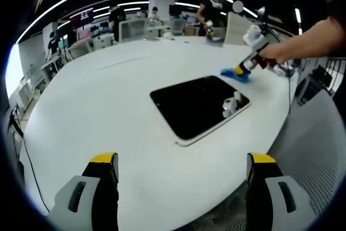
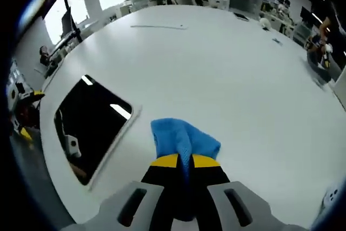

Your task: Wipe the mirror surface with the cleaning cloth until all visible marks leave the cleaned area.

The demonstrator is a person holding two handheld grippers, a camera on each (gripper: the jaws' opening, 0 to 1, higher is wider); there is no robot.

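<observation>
On the bench: a broad white round bench [image 1: 97, 117] carried everything, with office desks and people far behind it.
Left gripper: the left gripper [image 1: 184, 174] stood near the viewer in its own view, jaws spread wide, yellow-tipped, holding nothing and touching nothing, aimed at the mirror.
Mirror: the mirror [image 1: 197, 106] lay flat on the bench, a dark rounded rectangle with a pale rim, reflecting ceiling lights; in the right gripper view it [image 2: 89, 125] sat to the left of the cloth, apart from it. Whether marks remained on the glass could not be told.
Mirror handling: judged stiff, smooth and breakable, so it should stay flat and take only light pressure; no need to grasp it.
Cloth: the cleaning cloth [image 2: 184, 139], blue and crumpled, rested on the bench just right of the mirror's edge; in the left gripper view it [image 1: 236, 73] showed beyond the mirror's far right corner.
Cloth handling: judged light, soft and limp, likely to bunch; best pinched at a gathered fold, as it was.
Right gripper: the right gripper [image 2: 184, 160] had its jaws closed on a fold of the cloth, pressing it toward the bench; a person's hand [image 1: 278, 52] carried it.
</observation>
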